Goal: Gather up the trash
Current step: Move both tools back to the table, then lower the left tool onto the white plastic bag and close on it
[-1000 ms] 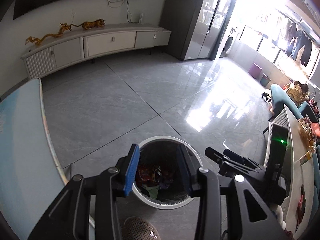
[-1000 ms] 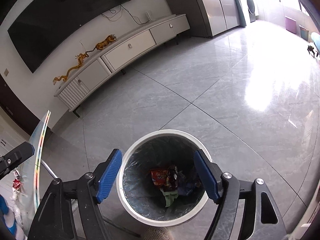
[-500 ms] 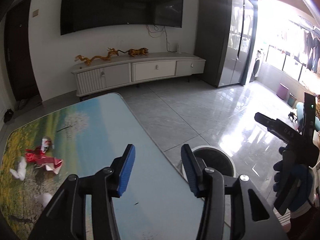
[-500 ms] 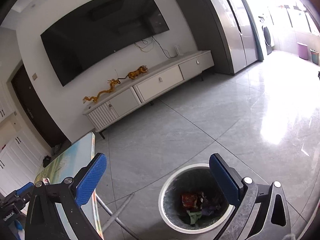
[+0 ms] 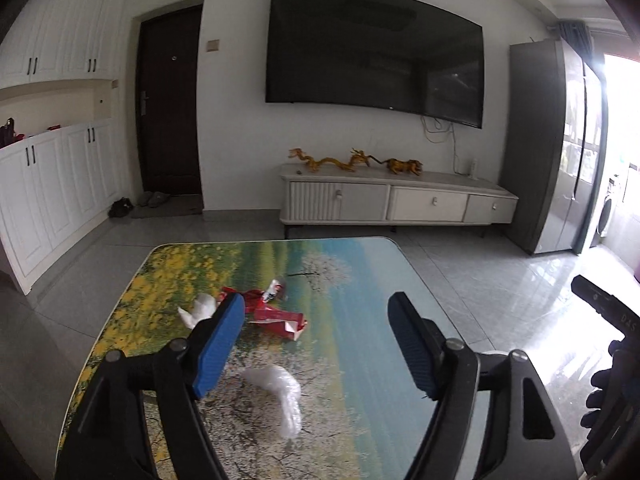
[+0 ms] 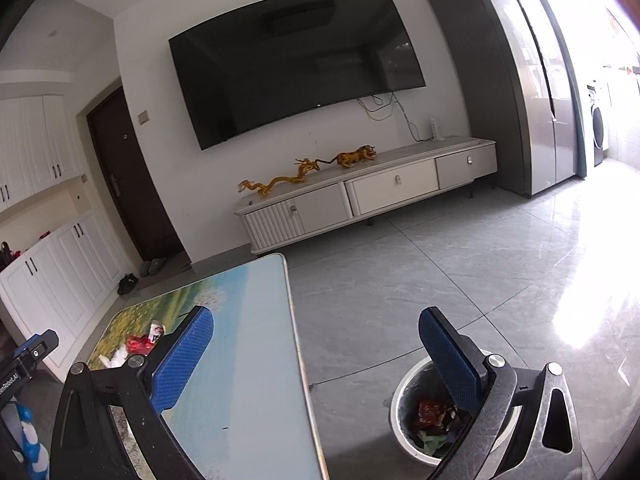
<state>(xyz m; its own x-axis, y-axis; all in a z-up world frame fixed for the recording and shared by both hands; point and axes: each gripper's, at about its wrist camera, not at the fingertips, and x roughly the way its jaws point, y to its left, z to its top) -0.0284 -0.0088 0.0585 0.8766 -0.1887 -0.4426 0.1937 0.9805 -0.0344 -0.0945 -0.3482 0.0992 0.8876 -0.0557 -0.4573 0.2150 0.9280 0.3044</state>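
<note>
My left gripper (image 5: 316, 344) is open and empty above the near part of the printed table (image 5: 360, 272). On the table lie a red wrapper (image 5: 276, 314), a white crumpled tissue (image 5: 200, 310) left of it, and a clear plastic wrap (image 5: 280, 394) closer to me. My right gripper (image 6: 316, 364) is open and empty, over the table's right edge (image 6: 296, 344). The white trash bin (image 6: 400, 404) stands on the floor to the right of the table, with wrappers inside. The red wrapper (image 6: 140, 344) and tissue (image 6: 116, 358) also show in the right wrist view.
A white TV cabinet (image 5: 396, 204) with golden figurines stands against the far wall under a large TV (image 5: 372, 56). A grey fridge (image 5: 560, 148) is at the right, white cupboards (image 5: 52, 184) at the left. Grey tiled floor (image 6: 460, 264) surrounds the table.
Both grippers have lifted and swung left from above the trash bin toward the table. The left view now faces the trash on the table; the bin has slid to the right gripper's lower right.
</note>
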